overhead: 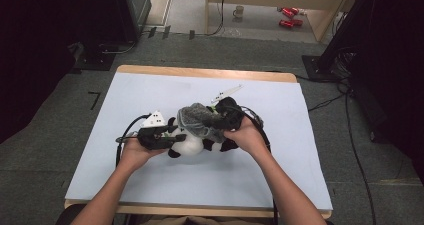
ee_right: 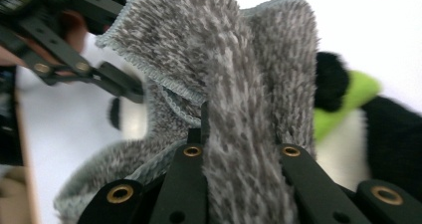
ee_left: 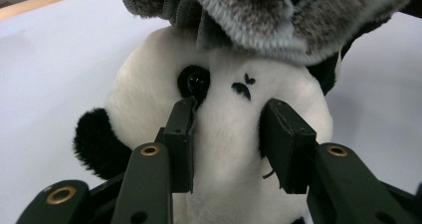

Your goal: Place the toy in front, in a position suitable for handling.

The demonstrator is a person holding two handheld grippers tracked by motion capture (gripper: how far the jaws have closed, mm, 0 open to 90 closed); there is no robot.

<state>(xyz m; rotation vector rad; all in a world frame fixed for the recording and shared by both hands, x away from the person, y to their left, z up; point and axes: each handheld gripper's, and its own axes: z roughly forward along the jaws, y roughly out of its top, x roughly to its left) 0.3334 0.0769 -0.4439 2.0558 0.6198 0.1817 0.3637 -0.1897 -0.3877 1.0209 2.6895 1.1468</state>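
Left claw point(ee_left: 229, 134) pinches the white-and-black plush panda's point(ee_left: 224, 149) face; right claw point(ee_right: 239, 154) clamps the fuzzy grey knit cloth point(ee_right: 249, 84). We judge it best to steady the head and draw the cloth evenly.

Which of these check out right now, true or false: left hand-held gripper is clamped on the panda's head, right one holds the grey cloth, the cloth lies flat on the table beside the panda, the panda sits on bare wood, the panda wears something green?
1. The left hand-held gripper is clamped on the panda plush toy at its head. True: its pads press the white face on both sides.
2. The right hand-held gripper grips the grey fleece cloth. True.
3. The cloth lies flat beside the panda. False: it is bunched up, draped over the panda.
4. The panda sits on bare wood. False: it lies on the white table surface.
5. The panda wears a green collar. True.
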